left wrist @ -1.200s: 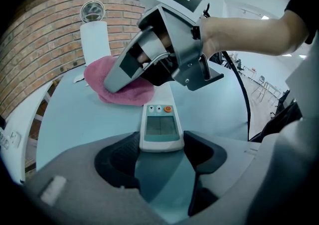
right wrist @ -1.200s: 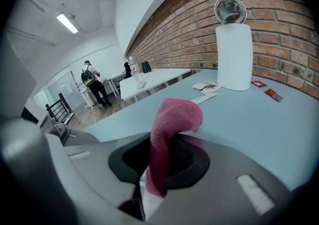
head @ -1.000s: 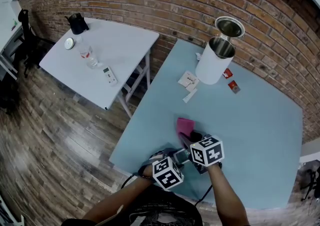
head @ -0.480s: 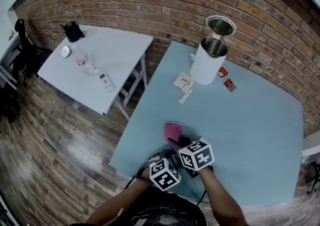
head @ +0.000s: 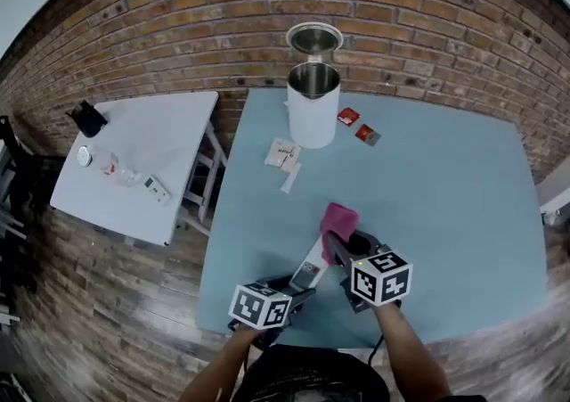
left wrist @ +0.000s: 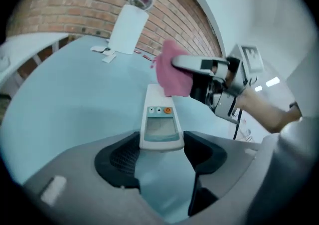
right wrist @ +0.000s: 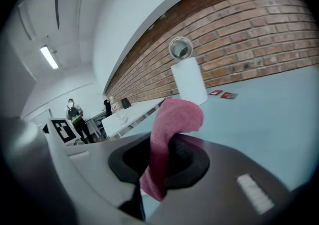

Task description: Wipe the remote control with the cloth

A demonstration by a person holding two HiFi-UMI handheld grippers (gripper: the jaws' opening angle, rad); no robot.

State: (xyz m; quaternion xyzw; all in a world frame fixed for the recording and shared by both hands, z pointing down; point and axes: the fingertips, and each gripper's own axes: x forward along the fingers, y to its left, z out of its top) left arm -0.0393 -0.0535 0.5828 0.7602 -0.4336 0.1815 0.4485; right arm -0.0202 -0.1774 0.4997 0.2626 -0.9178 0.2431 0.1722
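A white remote control (head: 308, 268) (left wrist: 159, 119) with a small screen and an orange button sticks out forward over the blue table (head: 445, 204). My left gripper (head: 297, 285) (left wrist: 159, 145) is shut on its near end, a dark pad on either side. My right gripper (head: 337, 246) (right wrist: 160, 161) is shut on a pink cloth (head: 339, 217) (right wrist: 168, 131), which folds up and over between its jaws. In the left gripper view the cloth (left wrist: 172, 72) hangs at the remote's far end; whether it touches I cannot tell.
A white cylindrical kettle (head: 313, 104) with its lid open stands at the table's far side, with two red packets (head: 358, 125) and white paper slips (head: 284, 155) near it. A white side table (head: 142, 146) with small items stands left. A brick wall runs behind.
My right gripper has lifted and moved with the pink cloth. My left gripper has rolled, and the remote now shows between the two grippers. The head view has swung so the table sits more centred.
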